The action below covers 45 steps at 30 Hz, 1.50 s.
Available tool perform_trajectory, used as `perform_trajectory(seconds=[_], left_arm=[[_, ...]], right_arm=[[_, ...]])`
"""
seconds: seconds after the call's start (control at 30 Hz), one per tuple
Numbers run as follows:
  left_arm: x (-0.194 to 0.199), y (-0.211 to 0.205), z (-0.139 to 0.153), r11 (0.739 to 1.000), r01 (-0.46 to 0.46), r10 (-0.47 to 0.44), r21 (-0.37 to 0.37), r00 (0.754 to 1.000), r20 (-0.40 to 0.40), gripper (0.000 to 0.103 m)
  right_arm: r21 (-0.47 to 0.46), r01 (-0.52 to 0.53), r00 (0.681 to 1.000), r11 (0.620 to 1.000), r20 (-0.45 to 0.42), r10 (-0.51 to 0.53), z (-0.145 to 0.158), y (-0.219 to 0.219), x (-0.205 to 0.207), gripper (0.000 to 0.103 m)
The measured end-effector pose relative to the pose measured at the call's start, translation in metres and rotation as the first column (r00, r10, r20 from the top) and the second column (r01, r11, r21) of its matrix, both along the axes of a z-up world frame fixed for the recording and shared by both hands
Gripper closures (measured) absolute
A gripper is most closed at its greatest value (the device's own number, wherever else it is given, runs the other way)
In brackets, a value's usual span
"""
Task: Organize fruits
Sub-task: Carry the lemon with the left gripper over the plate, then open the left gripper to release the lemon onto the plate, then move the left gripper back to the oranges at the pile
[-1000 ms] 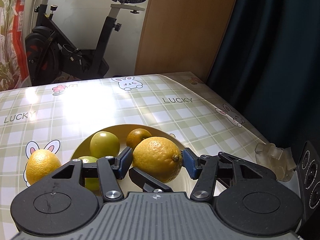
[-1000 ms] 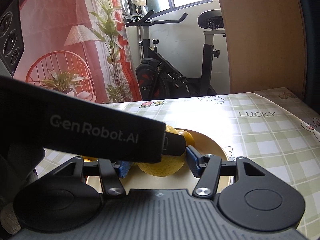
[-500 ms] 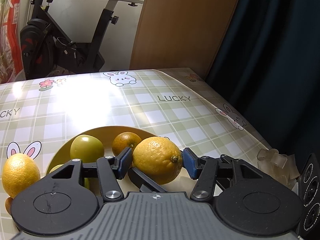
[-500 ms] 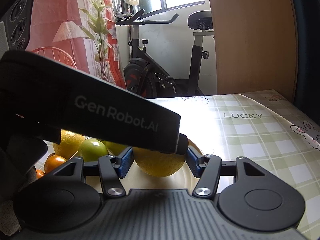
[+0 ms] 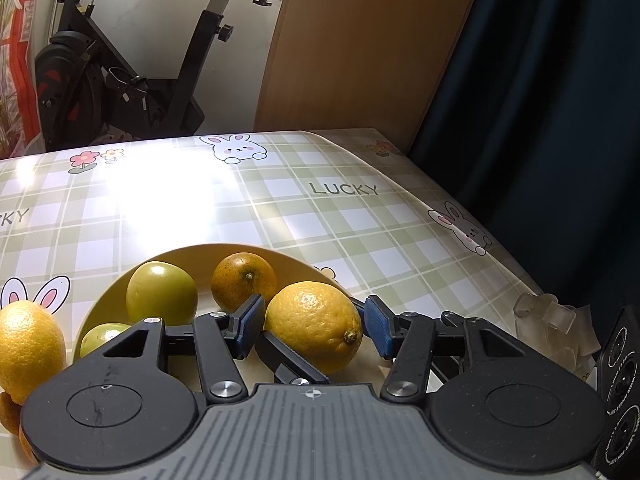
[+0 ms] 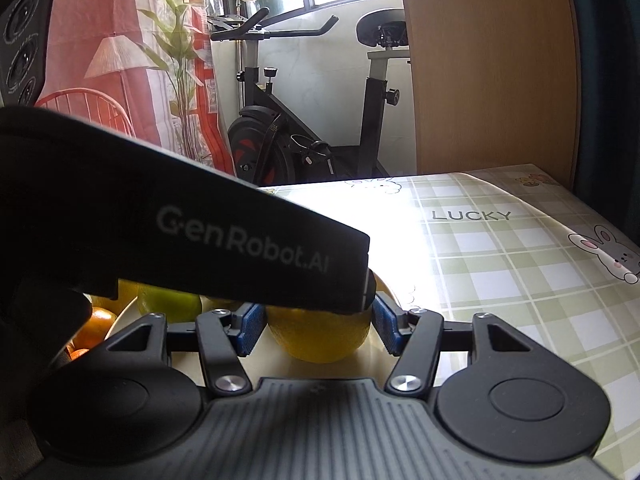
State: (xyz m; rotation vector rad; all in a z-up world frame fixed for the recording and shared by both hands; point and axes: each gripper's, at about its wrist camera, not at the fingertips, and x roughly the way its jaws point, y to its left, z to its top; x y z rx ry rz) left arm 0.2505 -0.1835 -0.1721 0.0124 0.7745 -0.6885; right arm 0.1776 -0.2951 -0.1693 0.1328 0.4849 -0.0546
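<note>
A green checked cloth with rabbits covered the desk (image 5: 360,216), with an exercise bike (image 5: 132,80) against the wall behind it. On the near part of the desk stood a yellow plate (image 5: 280,254) that held a green fruit (image 5: 160,294), an orange (image 5: 244,280) and, toward its right side, a lemon (image 5: 314,326). The left tool (image 5: 314,316) straddled that lemon. A second earlier its blue pads (image 5: 378,328) had pressed against both flanks of the lemon, with the nub pointing sideways. Now the lemon sat a little lower between them, its nub had rolled downward, and a thin dark gap showed at the right pad. I judged that the left tool had let go and stood slack and open, and that the lemon was resting on the plate by its own weight. The right tool (image 6: 318,326) was spread wide and empty. In its view the same lemon appeared between its pads under the black body of the left tool, but whether it was level with them could not be told. That made one more fruit delivered. Another lemon (image 5: 28,344) lay on the cloth just left of the plate, with small orange fruit beside it, so sorting was probably unfinished. The next move likely called for backing the left tool straight off, since a sideways nudge could roll the lemon over the shallow rim.
</note>
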Motion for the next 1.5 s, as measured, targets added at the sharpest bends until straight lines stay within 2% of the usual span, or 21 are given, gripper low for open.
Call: perform_trajectory(seconds=[0.13, 0.2, 0.33, 0.67, 1.1, 1.5], left_arm=[[-0.001, 0.001, 0.000, 1.000, 0.000, 0.000, 0.000, 1.000, 0.002, 0.046], [-0.003, 0.003, 0.002, 1.000, -0.002, 0.002, -0.007, 1.000, 0.004, 0.046], [-0.008, 0.012, 0.007, 0.999, -0.020, 0.020, -0.026, 1.000, 0.012, 0.045], [-0.027, 0.053, 0.020, 0.991, -0.121, 0.123, -0.064, 0.992, 0.029, 0.044], [-0.041, 0.129, 0.023, 0.961, -0.270, 0.273, -0.064, 0.962, 0.031, 0.044], [-0.054, 0.172, 0.031, 0.944, -0.317, 0.323, -0.088, 0.945, 0.056, 0.044]], right_arm=[[-0.002, 0.001, 1.000, 1.000, 0.004, -0.001, 0.000, 0.001, 0.000, 0.043], [-0.004, 0.004, 1.000, 1.000, 0.012, -0.004, -0.001, 0.002, -0.001, 0.039], [0.002, 0.002, 0.999, 1.000, 0.055, -0.002, -0.001, 0.000, -0.011, 0.023], [-0.021, -0.028, 0.995, 0.999, 0.091, 0.030, 0.001, 0.003, -0.019, 0.021], [-0.050, -0.044, 0.994, 0.998, 0.098, 0.048, 0.001, 0.010, -0.023, 0.020], [-0.079, 0.019, 0.994, 0.997, 0.112, -0.010, 0.004, 0.013, -0.028, 0.020]])
